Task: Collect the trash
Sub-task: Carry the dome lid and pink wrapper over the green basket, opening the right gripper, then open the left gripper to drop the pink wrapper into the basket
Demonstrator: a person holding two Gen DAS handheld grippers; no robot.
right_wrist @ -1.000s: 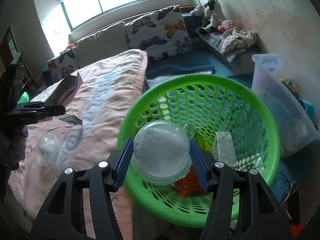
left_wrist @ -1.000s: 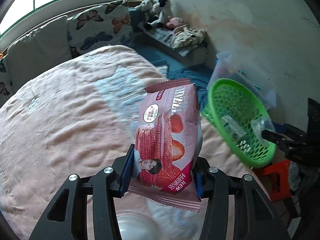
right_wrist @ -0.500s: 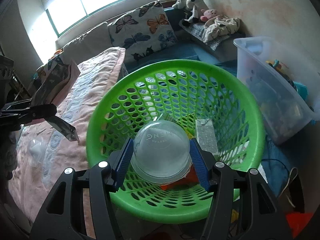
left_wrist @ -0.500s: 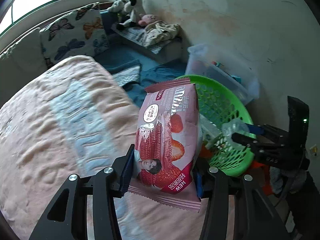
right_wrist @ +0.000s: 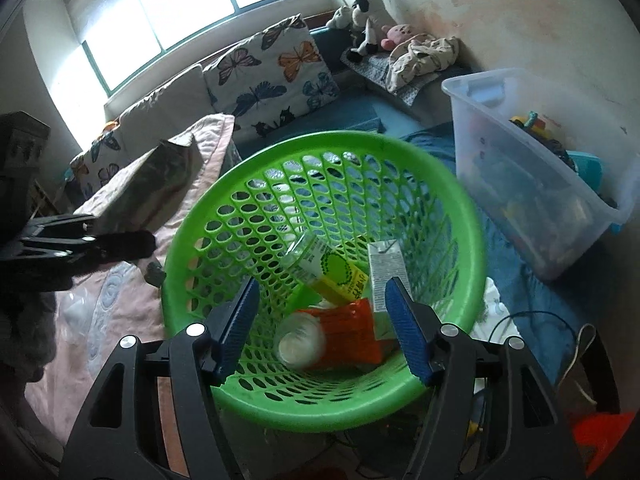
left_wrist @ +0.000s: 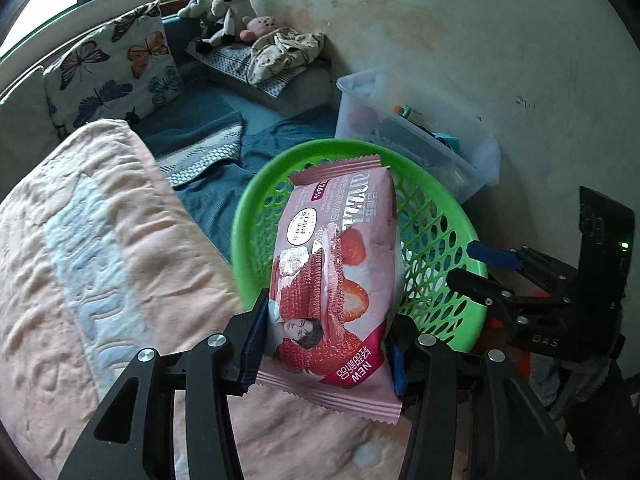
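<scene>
My left gripper (left_wrist: 324, 344) is shut on a pink strawberry snack packet (left_wrist: 336, 272), held upright in front of the green mesh basket (left_wrist: 452, 220). In the right wrist view my right gripper (right_wrist: 320, 320) hangs over the green basket (right_wrist: 320, 404); its jaws are opening and nothing sits between them. The clear plastic cup (right_wrist: 300, 344) lies at the basket's bottom with an orange wrapper (right_wrist: 352, 332), a yellow-green bottle (right_wrist: 332, 268) and a small carton (right_wrist: 384, 272). The right gripper (left_wrist: 476, 264) also shows at the right of the left wrist view. The left gripper (right_wrist: 120, 244) with its packet (right_wrist: 160, 184) shows at the left.
A pink quilted bed (left_wrist: 92, 248) fills the left. A clear storage bin (right_wrist: 528, 184) of toys stands right of the basket by the wall. Butterfly pillows (right_wrist: 272, 76) and stuffed animals (right_wrist: 368, 20) lie at the back. Blue bedding (left_wrist: 208, 136) covers the floor.
My right gripper has let go of the clear cup, which now lies in the basket. My left gripper has carried the packet rightward from over the bed to in front of the basket.
</scene>
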